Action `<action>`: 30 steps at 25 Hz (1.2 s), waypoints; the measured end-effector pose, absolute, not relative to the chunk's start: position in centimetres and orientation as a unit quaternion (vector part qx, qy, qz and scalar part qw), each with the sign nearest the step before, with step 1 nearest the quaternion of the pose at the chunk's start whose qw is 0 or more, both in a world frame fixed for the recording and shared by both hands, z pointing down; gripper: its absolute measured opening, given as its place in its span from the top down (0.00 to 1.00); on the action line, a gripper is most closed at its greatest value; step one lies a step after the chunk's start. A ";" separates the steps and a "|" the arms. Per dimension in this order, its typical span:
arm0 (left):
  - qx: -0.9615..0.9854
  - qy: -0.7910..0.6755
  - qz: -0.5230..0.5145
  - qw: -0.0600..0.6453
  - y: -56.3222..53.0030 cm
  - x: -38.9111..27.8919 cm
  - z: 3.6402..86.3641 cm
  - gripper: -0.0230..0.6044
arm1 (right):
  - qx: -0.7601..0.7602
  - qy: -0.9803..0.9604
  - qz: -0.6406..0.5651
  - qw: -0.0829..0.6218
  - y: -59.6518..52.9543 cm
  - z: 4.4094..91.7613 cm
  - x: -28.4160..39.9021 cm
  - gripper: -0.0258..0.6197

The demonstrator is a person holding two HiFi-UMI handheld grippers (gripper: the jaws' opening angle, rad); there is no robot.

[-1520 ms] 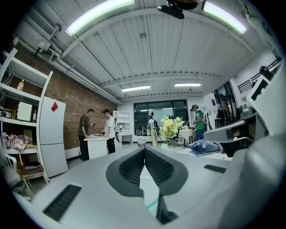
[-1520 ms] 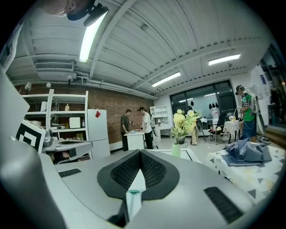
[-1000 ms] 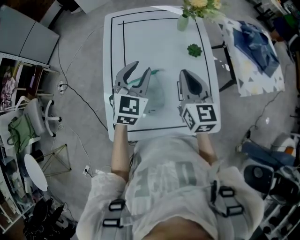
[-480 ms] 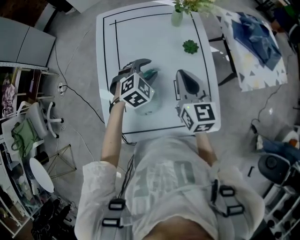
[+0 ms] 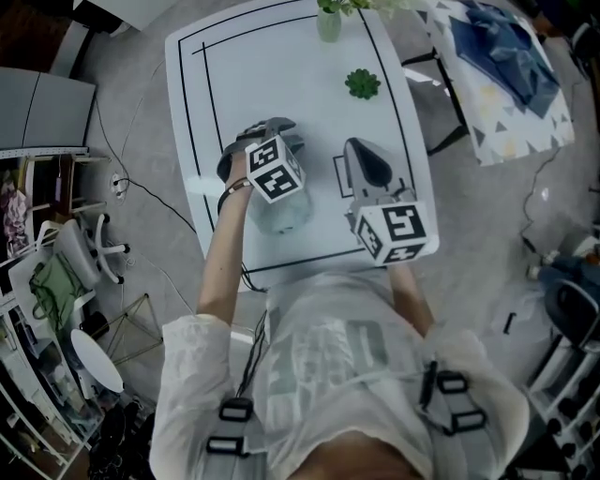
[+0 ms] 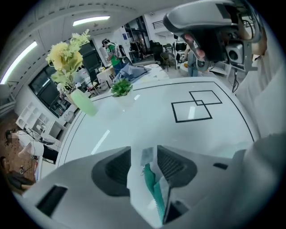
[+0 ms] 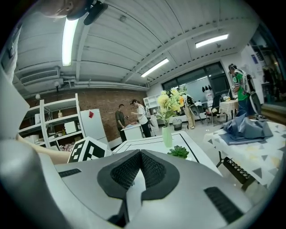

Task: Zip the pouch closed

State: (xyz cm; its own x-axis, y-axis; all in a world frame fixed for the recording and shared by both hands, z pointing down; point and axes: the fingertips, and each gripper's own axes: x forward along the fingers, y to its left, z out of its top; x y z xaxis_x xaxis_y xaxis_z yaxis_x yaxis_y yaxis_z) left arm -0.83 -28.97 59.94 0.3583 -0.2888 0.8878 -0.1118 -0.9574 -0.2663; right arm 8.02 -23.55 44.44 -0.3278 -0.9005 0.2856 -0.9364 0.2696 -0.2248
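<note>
Plainly, the left gripper (image 6: pixel 143 154) is the one at the pouch (image 5: pixel 281 212): its two grey jaws, each lined with a dark ribbed pad, have just been opening and now stand wide apart. The pouch's top edge rises loosely in the gap between them, and neither pad pinches it. The pouch is soft, translucent, frosted plastic, creased where it stands up, with a teal zipper (image 6: pixel 153 191) running along its mouth and a small pale grey tab (image 6: pixel 146 156) at the top. In the head view it lies on the smooth white table (image 5: pixel 281 66), toward the 6 o'clock edge, inside a thin black rectangle drawn on the surface, directly under the left gripper's marker cube. The right gripper (image 7: pixel 141 154) sits at 3 o'clock of the left one, above the table, with its ribbed pads pressed tip to tip and nothing between them. A small spiky green succulent (image 5: pixel 362 82) stands at 1 o'clock from the pouch, and a pale green vase (image 5: pixel 329 23) of yellow flowers stands beyond it at the 12 o'clock edge.
</note>
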 end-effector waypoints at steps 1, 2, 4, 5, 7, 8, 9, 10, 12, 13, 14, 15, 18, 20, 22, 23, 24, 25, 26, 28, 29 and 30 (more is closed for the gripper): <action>-0.815 0.115 -0.562 0.078 -28.9 -0.8 60.3 0.67 | 0.579 -0.794 0.180 0.049 -23.6 44.6 8.2 0.95; -0.812 0.109 -0.569 0.074 -28.8 -0.9 60.7 0.70 | 0.579 -0.793 0.183 0.048 -23.7 44.7 8.4 0.95; -0.806 0.102 -0.579 0.068 -28.6 -0.9 61.1 0.78 | 0.579 -0.793 0.185 0.046 -23.9 44.8 8.7 0.95; -0.804 0.101 -0.582 0.069 -28.6 -0.9 61.2 0.81 | 0.579 -0.793 0.186 0.045 -24.0 44.8 8.8 0.95; -0.801 0.098 -0.586 0.072 -28.6 -0.9 61.4 0.84 | 0.581 -0.791 0.189 0.044 -24.1 44.9 9.1 0.95; -0.800 0.097 -0.588 0.072 -28.5 -1.0 61.4 0.85 | 0.582 -0.790 0.190 0.043 -24.2 44.9 9.2 0.95; -0.800 0.096 -0.588 0.072 -28.5 -1.0 61.4 0.87 | 0.583 -0.789 0.191 0.043 -24.2 45.0 9.3 0.95; -0.799 0.096 -0.589 0.072 -28.5 -1.0 61.4 0.89 | 0.584 -0.787 0.192 0.042 -24.3 45.1 9.4 0.95; -0.799 0.096 -0.588 0.075 -28.5 -0.9 61.1 0.90 | 0.586 -0.785 0.195 0.041 -24.3 45.2 9.5 0.95; -0.801 0.098 -0.586 0.076 -28.5 -0.9 60.8 0.90 | 0.586 -0.785 0.196 0.039 -24.2 45.2 9.5 0.95; -0.803 0.103 -0.582 0.076 -28.5 -0.9 60.4 0.91 | 0.585 -0.786 0.196 0.038 -24.2 45.1 9.5 0.95; -0.807 0.109 -0.576 0.075 -28.6 -0.9 59.9 0.91 | 0.584 -0.787 0.195 0.037 -24.2 44.9 9.4 0.95; -0.827 0.142 -0.541 0.064 -29.1 -0.9 57.5 0.92 | 0.579 -0.792 0.190 0.034 -24.2 44.3 9.1 0.95; -0.840 0.179 -0.508 0.064 -29.9 -0.9 55.3 0.92 | 0.575 -0.797 0.183 0.031 -24.2 43.9 8.7 0.95; -0.850 0.215 -0.474 0.078 -30.7 -1.1 52.8 0.92 | 0.571 -0.801 0.178 0.027 -24.1 43.4 8.3 0.95; -0.855 0.233 -0.455 0.083 -31.0 -1.1 51.4 0.92 | 0.571 -0.802 0.177 0.025 -24.1 43.2 8.1 0.95; -0.862 0.250 -0.434 0.084 -31.2 -1.2 50.1 0.92 | 0.570 -0.802 0.176 0.024 -24.0 43.0 8.0 0.95; -0.869 0.266 -0.410 0.081 -31.4 -1.3 48.8 0.92 | 0.569 -0.803 0.173 0.024 -23.8 42.7 7.8 0.95; -0.876 0.280 -0.385 0.077 -31.4 -1.3 47.4 0.92 | 0.568 -0.805 0.170 0.025 -23.7 42.4 7.6 0.95; -0.890 0.300 -0.337 0.066 -31.4 -1.5 44.7 0.92 | 0.565 -0.809 0.162 0.025 -23.6 41.9 7.3 0.95; -0.897 0.307 -0.312 0.064 -31.3 -1.5 43.3 0.93 | 0.564 -0.810 0.159 0.023 -23.5 41.6 7.2 0.95; -0.904 0.312 -0.287 0.064 -31.2 -1.4 41.9 0.93 | 0.563 -0.811 0.156 0.021 -23.5 41.3 7.1 0.95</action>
State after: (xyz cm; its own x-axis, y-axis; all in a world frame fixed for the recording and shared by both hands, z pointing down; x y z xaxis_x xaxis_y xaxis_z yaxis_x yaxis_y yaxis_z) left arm -1.45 -31.19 41.86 0.6417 -0.5999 0.4779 -0.5263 -0.7976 -0.2947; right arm 7.06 -23.48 41.26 -0.3646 -0.9071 0.2101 -0.9205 0.3171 -0.2282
